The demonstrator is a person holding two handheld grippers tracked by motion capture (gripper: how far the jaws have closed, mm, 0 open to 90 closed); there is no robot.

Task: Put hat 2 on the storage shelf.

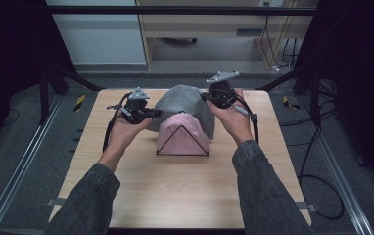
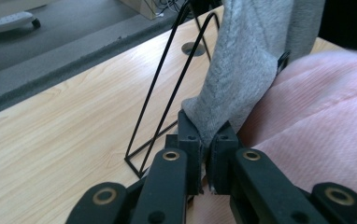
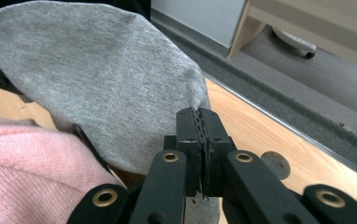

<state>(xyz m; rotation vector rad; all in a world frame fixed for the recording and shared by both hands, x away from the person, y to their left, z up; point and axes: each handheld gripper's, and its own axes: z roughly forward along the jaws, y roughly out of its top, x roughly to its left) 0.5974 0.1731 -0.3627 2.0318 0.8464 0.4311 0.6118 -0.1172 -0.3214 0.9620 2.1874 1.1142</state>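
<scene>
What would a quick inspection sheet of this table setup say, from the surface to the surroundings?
Surface: wooden table, mostly bare.
Job's things: grey cloth draped behind a pink cloth that sits on a black wire stand.
Clutter: nothing seen.
Grippers: left gripper shut on the grey cloth's edge; right gripper shut on its other side.
Cables: one trails from each gripper; more cables lie on the floor at the right.
Surroundings: grey floor, dark frame, wooden furniture beyond.
</scene>
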